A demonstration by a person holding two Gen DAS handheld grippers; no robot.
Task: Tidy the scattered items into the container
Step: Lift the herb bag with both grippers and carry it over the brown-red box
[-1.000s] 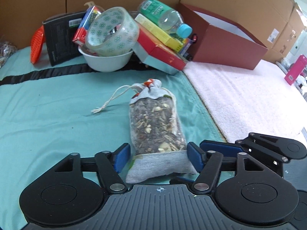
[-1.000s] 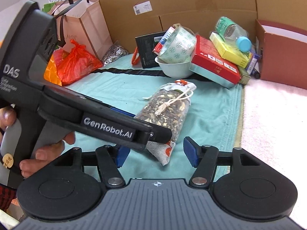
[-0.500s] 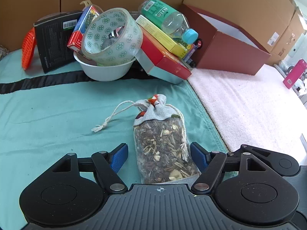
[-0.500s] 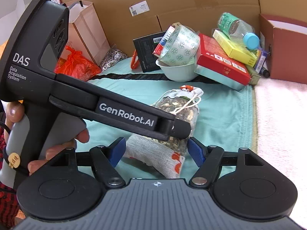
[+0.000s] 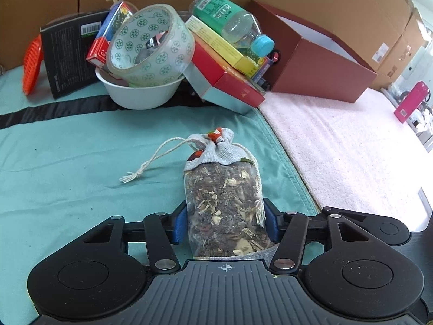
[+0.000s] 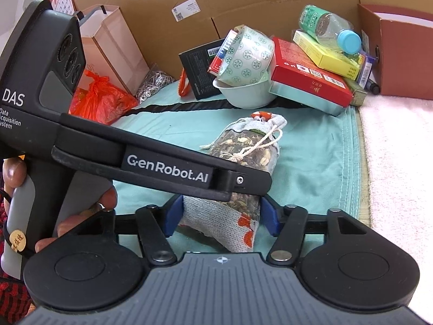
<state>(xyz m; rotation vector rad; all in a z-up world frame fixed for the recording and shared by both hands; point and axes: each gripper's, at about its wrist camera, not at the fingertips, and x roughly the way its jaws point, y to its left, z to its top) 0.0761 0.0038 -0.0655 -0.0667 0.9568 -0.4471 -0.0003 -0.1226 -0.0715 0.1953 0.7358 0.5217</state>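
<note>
Both tongs are closing on one sachet (image 5: 224,211), blue pads touching its sides: the left tongs (image 5: 224,224) at its mesh belly, the right tongs (image 6: 220,216) at its woven base, whose underside is hidden. The left tool's body (image 6: 162,162) blocks the sachet's middle in the right view. The sachet lies on teal cloth (image 5: 67,168); behind, a white bowl (image 5: 140,94) holds a glossy tape roll (image 5: 151,46), near the maroon box (image 5: 319,65).

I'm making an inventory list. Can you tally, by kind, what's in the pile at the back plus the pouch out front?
Boxes: 4 (black, small red, big red, yellow)
Bowl: 1
Tape roll: 1
Bottle: 1
Herb pouch: 1
Total: 8
</note>
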